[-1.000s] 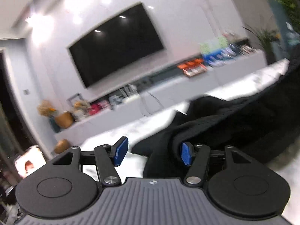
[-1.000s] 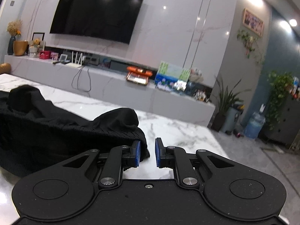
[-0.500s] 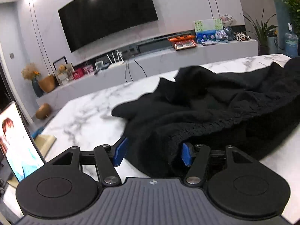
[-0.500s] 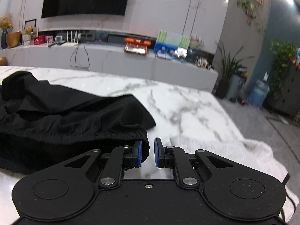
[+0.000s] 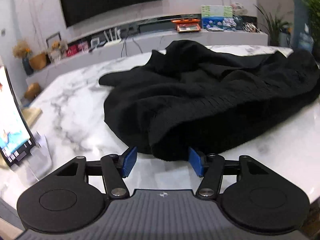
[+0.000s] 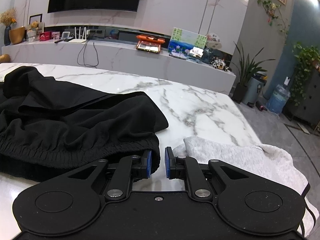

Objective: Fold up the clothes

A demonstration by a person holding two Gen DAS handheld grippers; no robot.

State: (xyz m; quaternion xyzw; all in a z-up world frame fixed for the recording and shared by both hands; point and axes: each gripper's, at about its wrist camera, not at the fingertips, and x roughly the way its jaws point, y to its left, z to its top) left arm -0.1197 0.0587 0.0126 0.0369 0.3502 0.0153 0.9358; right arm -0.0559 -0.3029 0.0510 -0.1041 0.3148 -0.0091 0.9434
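Black shorts (image 5: 210, 108) lie crumpled and unfolded on the marble table (image 6: 200, 104) — left gripper (image 5: 163, 161) spread wide around the near hem, right gripper (image 6: 158, 163) narrowly parted, gripping nothing — folding not started.

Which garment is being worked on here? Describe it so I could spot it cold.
On the white marble table lie two garments. It is the crumpled black shorts with a ribbed elastic waistband, left of the pale grey garment, at both grippers' tips.

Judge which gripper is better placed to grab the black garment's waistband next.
Left. The left gripper has wide-open jaws straddling the near edge of the black garment. The right gripper has narrow jaws, with only the waistband's corner between them, beside the grey garment.
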